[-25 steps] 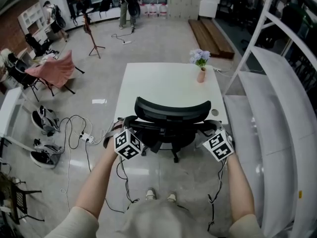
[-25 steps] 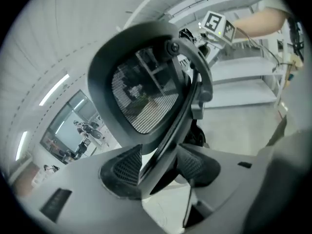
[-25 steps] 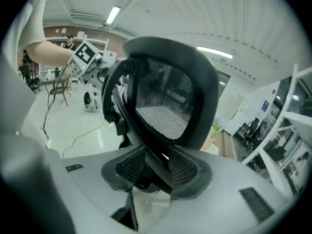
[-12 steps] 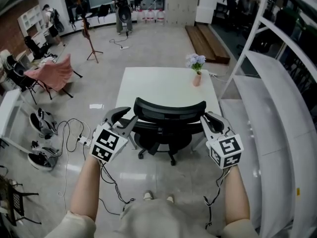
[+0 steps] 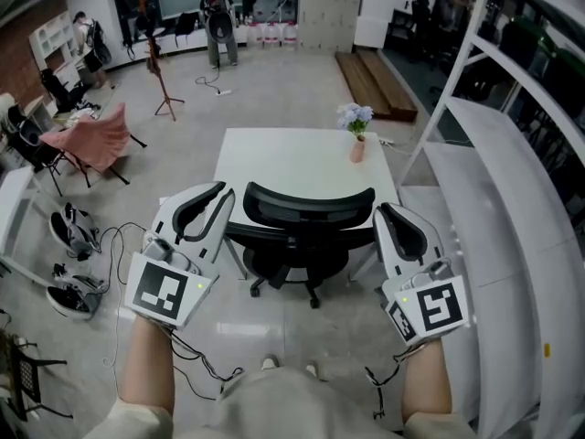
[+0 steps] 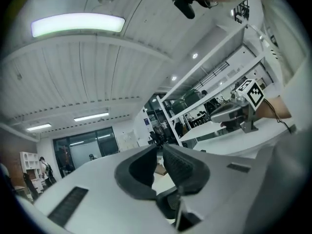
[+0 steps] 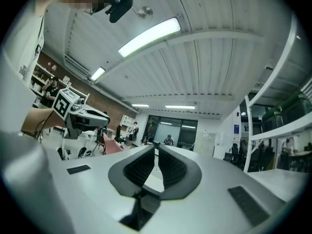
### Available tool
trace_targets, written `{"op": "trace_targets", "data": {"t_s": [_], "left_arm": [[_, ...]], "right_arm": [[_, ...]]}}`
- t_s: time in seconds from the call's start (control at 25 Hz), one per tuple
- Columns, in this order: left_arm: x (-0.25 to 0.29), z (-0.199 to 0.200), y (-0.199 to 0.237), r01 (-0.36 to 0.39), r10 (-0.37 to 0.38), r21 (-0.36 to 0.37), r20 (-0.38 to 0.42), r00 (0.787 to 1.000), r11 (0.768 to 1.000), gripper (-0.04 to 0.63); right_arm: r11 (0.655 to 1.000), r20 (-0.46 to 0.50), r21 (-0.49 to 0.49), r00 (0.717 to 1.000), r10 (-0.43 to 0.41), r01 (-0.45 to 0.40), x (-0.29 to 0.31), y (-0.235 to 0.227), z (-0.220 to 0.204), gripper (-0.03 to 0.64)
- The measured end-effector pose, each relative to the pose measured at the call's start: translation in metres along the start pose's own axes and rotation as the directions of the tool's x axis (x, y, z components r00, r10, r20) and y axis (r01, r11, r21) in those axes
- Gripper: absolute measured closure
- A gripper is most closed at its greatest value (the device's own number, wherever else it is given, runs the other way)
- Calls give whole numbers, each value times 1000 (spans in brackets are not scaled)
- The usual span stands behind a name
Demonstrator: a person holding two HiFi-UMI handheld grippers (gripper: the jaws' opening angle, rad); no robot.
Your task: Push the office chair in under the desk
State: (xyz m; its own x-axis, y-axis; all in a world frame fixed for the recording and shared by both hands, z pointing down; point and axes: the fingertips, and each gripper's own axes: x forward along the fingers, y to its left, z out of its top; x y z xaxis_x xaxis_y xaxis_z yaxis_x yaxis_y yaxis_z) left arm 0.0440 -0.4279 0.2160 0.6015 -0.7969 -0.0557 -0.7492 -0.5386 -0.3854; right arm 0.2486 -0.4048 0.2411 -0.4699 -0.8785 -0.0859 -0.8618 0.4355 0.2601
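Our two grippers flank an office chair at a desk.
The left gripper and right gripper hold nothing, their jaws just closing nearly together. Mid-frame, the black office chair meets the white desk.

White left gripper and right gripper bear square-marker cubes; beige sleeves.

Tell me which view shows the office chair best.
Head view: the office chair shows whole and centred, with backrest, seat and wheeled base, at the near edge of the white desk. Both gripper views look level across the room; neither shows the chair.
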Motion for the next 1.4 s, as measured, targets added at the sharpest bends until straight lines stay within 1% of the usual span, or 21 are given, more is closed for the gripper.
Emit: {"op": "trace_targets", "data": {"t_s": [0.12,0.2,0.28,0.4,0.52,0.64,0.8,0.92,1.0,1.08,1.16,1.2,1.32,1.4], "left_arm": [[-8,11,-2,-10,10,-3,4,1000,1000,555],[-11,14,-6,-8,8,-3,9,1000,1000,558],[-14,15,-12,-9,9,-8,15,1000,1000,561],[-19,6,-18,-34,34,-31,-8,999,999,566],[-23,-14,-24,-42,40,-37,-46,998,998,571],[-24,-29,-36,-19,16,-46,-66,998,999,588],[-29,-45,-52,11,-15,-54,-78,997,999,588],[-31,-60,-61,22,-29,-82,-96,995,996,588],[-30,-70,-67,26,-36,-96,-108,993,995,588],[-34,-82,-70,26,-36,-73,-141,989,997,588],[-37,-93,-73,27,-34,-39,-181,983,999,588],[-36,-97,-75,26,-32,-33,-191,981,999,588],[-35,-102,-81,32,-44,-66,-191,981,997,588],[-35,-104,-83,36,-50,-74,-193,980,997,588]], "right_arm": [[1000,37,-15,999,-23,24,-14,2,23,594],[1000,56,10,998,-30,30,-22,3,32,597],[999,62,44,998,-33,30,-30,6,35,601],[999,52,46,998,-27,24,-36,14,33,606],[999,17,45,1000,-15,14,-35,22,19,610],[998,-49,60,999,9,-6,-34,30,-5,611],[995,-132,98,991,31,-19,-33,39,-39,611],[992,-177,123,983,45,-23,-36,45,-61,611],[993,-216,112,975,59,-35,-37,51,-77,611],[995,-251,79,965,73,-55,-36,60,-90,611],[995,-270,79,959,84,-65,-36,66,-95,611],[994,-274,87,958,86,-64,-37,67,-97,611],[993,-269,101,959,88,-62,-37,67,-97,611],[992,-262,111,961,89,-61,-37,67,-95,611]]}}
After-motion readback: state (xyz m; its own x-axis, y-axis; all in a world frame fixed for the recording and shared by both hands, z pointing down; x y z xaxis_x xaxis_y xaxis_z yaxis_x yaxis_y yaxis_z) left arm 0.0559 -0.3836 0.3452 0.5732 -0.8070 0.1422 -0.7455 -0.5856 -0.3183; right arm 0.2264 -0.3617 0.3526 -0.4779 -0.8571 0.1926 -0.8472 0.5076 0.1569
